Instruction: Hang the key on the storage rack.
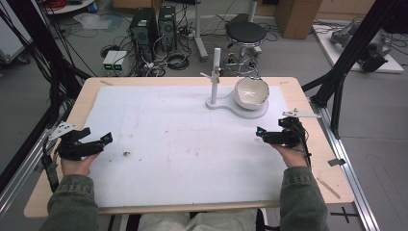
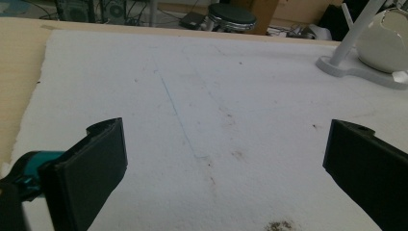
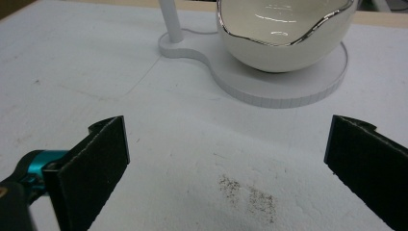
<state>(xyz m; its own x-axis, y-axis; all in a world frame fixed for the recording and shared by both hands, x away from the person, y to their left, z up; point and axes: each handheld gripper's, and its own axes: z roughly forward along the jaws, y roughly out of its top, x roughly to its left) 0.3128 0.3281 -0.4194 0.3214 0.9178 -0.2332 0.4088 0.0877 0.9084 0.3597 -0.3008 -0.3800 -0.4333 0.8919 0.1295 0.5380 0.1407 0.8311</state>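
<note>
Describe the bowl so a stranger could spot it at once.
Start at the white mat covering the table and go to its far right corner. A white stand with an upright post sits there; the bowl rests on its round base, glossy white with a wavy rim.

Even, soft overhead light across the high view, no hard shadows on the white mat (image 1: 183,144). It's low-resolution and a touch grainy. In the right gripper view the white bowl (image 3: 284,33) catches bright streaks of glare inside its rim, crisp enough. The left gripper view is dimmer and cooler, with the black pads (image 2: 91,168) near the lens slightly soft.
</note>
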